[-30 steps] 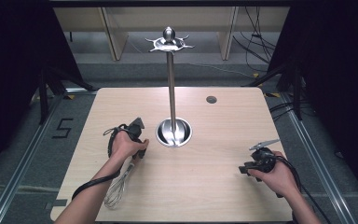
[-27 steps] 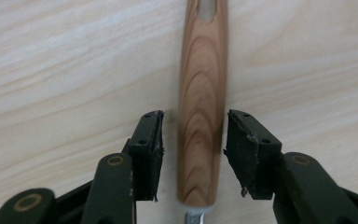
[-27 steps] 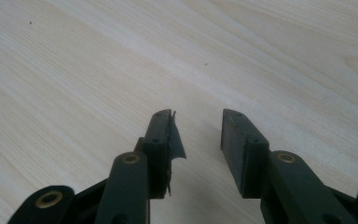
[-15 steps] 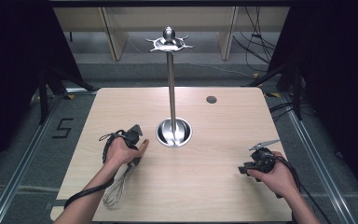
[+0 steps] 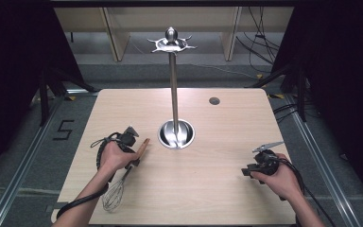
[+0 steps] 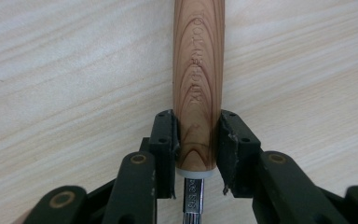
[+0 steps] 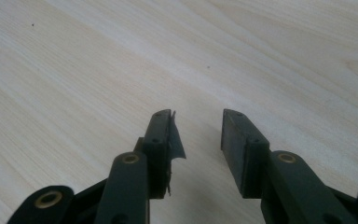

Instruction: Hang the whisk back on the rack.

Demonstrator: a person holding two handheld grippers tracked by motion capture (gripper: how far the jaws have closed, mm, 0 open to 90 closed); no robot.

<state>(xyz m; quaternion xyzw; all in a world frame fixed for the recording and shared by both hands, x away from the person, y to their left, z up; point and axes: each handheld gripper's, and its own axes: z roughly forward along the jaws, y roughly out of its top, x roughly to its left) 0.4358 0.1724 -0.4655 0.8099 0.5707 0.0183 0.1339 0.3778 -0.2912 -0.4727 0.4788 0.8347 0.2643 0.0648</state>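
A wire whisk (image 5: 113, 196) with a wooden handle (image 5: 142, 146) lies slanted on the left half of the table. Its wire head points to the near edge. My left gripper (image 5: 133, 158) has just been closing and is now shut on the handle. In the left gripper view both pads (image 6: 167, 140) press the sides of the handle (image 6: 198, 70) just above its metal collar. My right gripper (image 5: 248, 171) rests at the near right of the table. In the right gripper view its jaws (image 7: 198, 126) are open over bare wood, with nothing between them.
A tall steel stand rises from a round base (image 5: 176, 135) at the table's middle, with a ring of hooks (image 5: 171, 43) on top. A small dark round hole (image 5: 214, 100) sits in the table (image 5: 227, 198) at the far right. Shelving stands behind the table.
My left gripper has closed on the whisk's handle and shifted a little toward the near left. The handle's tip now points toward the stand's base. The right hand has kept still.
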